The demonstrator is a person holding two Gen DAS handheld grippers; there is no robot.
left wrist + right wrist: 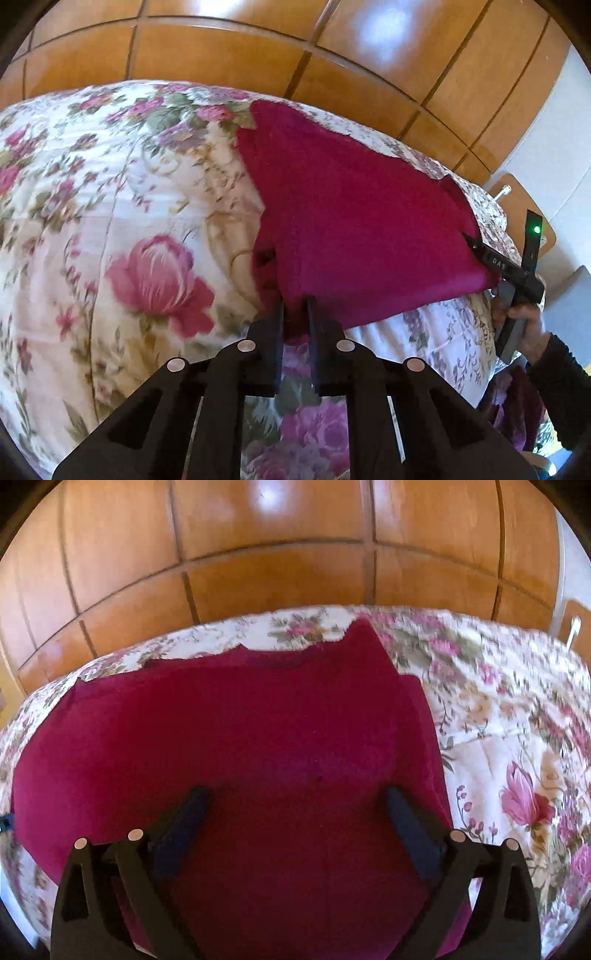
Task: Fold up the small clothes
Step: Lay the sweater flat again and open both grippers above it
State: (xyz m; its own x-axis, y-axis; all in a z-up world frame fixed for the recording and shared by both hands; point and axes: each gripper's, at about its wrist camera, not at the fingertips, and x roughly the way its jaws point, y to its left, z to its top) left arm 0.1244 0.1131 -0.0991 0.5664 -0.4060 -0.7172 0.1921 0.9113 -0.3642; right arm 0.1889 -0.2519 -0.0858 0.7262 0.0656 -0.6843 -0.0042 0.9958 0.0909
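Now we hold our left gripper [295, 306] pinched shut on the near edge of the crimson garment [354, 229], which lies spread over the floral bedspread [110, 221]. Our right gripper [295, 805] hangs above that same cloth with its fingers [402, 812] spread wide apart, clasping nothing. From the left wrist view we also see it at the garment's right corner. Wooden wardrobe panels [277, 572] stand behind the bed.

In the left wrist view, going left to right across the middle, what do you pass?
Floral bedspread → red garment, its near edge pinched in the left gripper → right gripper at the garment's right edge → hand holding it.
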